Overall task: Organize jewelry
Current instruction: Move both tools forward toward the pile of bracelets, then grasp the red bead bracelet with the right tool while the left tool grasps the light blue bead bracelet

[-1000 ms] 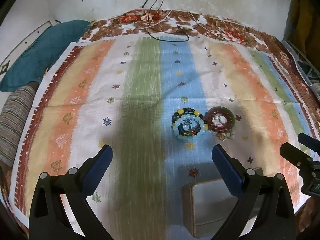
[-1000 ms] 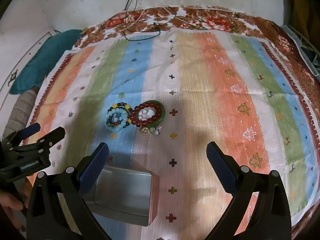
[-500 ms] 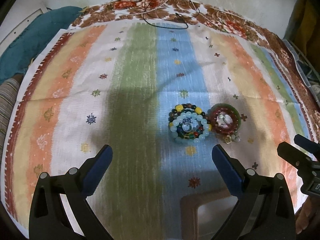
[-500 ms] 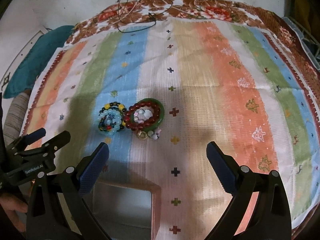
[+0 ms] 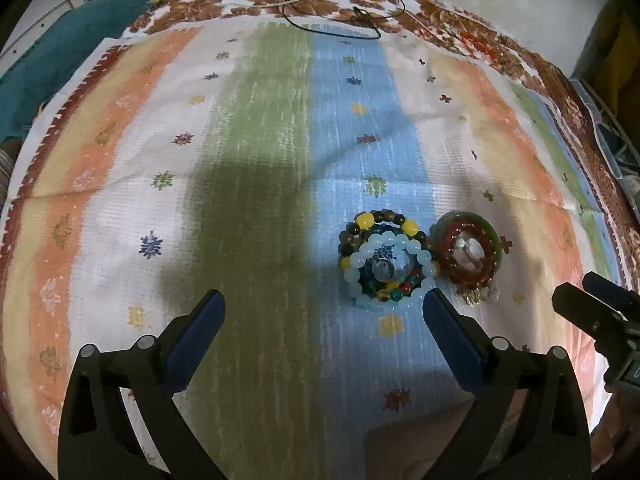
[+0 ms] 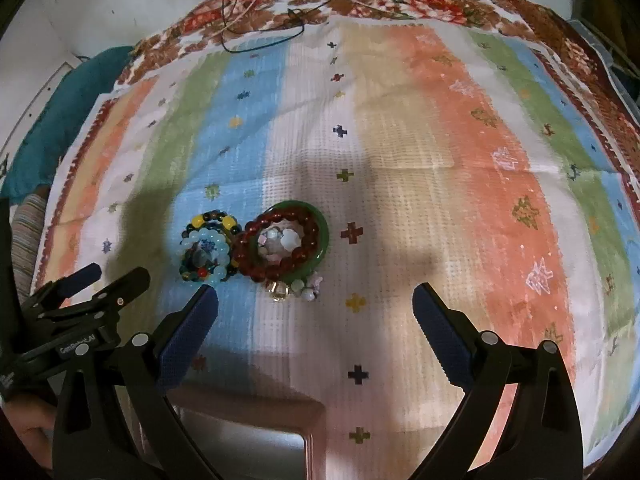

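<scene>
Evidently the approach step: both tools hover above the striped cloth (image 6: 420, 128) with nothing picked up; left gripper (image 5: 320, 308) has its jaws spread wide and empty; right gripper (image 6: 316, 304) likewise stands apart and empty.

Jewelry lies in two touching heaps on the cloth, ahead of both tools and beyond the box. First heap: a pale blue bead bracelet (image 5: 394, 268) lying over a dark bracelet with yellow beads (image 5: 376, 222), with a third strand of mixed red and green beads seemingly under them; the exact count here is uncertain. Second heap: a green bangle (image 6: 320, 236) ringing a dark red bead bracelet (image 6: 276, 240), white shell-like pieces (image 6: 280, 240) in the middle, and small charms (image 6: 294, 288) at its near edge; the white pieces and charms are too small to count.

One tin box (image 6: 240, 440) sits open at the bottom edge of the right wrist view, nearest the camera; only its rim and part of the floor show; whether it holds anything cannot be told.

Judged next move: lower one gripper over a single bracelet, close on its beaded edge, lift it free of its neighbours, then carry it back to the box; the stacking calls for taking the topmost strand first.

Count: two grippers, two heaps, one bangle, at least three bead bracelets, one box.
</scene>
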A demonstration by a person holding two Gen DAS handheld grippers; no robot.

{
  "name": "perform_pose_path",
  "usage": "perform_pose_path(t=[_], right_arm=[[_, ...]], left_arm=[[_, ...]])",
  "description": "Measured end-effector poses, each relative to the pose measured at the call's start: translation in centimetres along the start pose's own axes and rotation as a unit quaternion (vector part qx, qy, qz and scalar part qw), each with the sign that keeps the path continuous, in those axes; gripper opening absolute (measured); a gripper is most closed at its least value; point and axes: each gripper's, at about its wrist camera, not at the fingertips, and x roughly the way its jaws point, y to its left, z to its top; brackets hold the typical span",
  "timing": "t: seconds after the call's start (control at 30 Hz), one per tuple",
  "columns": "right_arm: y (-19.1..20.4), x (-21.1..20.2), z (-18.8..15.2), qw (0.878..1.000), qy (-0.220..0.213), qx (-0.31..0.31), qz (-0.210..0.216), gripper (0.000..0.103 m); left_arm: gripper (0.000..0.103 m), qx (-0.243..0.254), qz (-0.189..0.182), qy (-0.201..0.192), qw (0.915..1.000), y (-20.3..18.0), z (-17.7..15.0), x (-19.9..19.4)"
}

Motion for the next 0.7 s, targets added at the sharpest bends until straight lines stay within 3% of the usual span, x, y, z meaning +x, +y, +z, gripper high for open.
perform_pose_path(t=[0.13, 0.27, 0.4, 0.7], right_arm=[[0.1, 1.0, 0.4, 1.0, 0.01, 0.0, -0.002, 0.09], [0.1, 1.9, 0.9, 1.0, 0.016, 0.005, 0.0, 0.088], [0.0, 2.9, 1.3, 1.0, 0.026, 0.011, 0.001, 0.075], [0.0, 5.3, 1.8, 0.999, 0.048, 0.02, 0.008, 0.059]], left_arm=[[0.096, 0.015, -0.001, 0.0, 0.9999, -0.5, 0.3, 0.7], [0.095, 0.025, -0.003, 0.002, 0.9997, -0.9, 0.8, 1.4], [0.092, 0.038, 0.0, 0.01, 0.9992, -1.4, 0.9, 2.3], [0.085, 0.051, 0.003, 0.017, 0.9985, -1.6, 1.3, 3.6]])
